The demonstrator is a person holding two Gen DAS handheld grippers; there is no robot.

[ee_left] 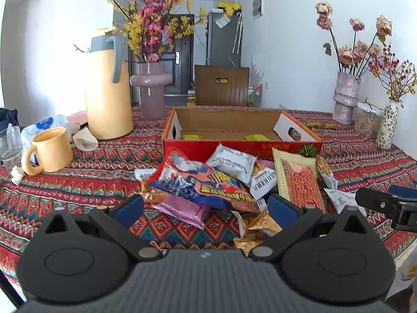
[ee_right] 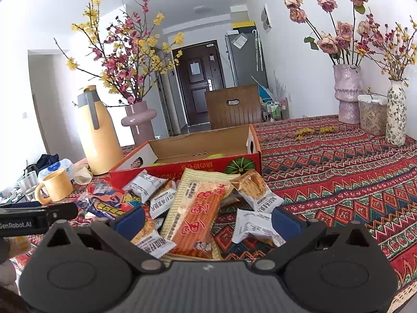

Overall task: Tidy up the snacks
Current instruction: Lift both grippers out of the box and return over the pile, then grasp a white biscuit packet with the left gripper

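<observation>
The setting is a private home, specifically a dining area opening onto an entrance hall. Indicators: a table covered by a patterned tablecloth [ee_right: 338,161], a yellow thermos jug [ee_left: 108,86], a mug [ee_left: 50,150], several flower vases [ee_right: 348,92] and a wooden chair [ee_left: 221,86]. Beyond the table stand a dark entrance door [ee_right: 199,83] and a grey refrigerator [ee_left: 224,39].
</observation>
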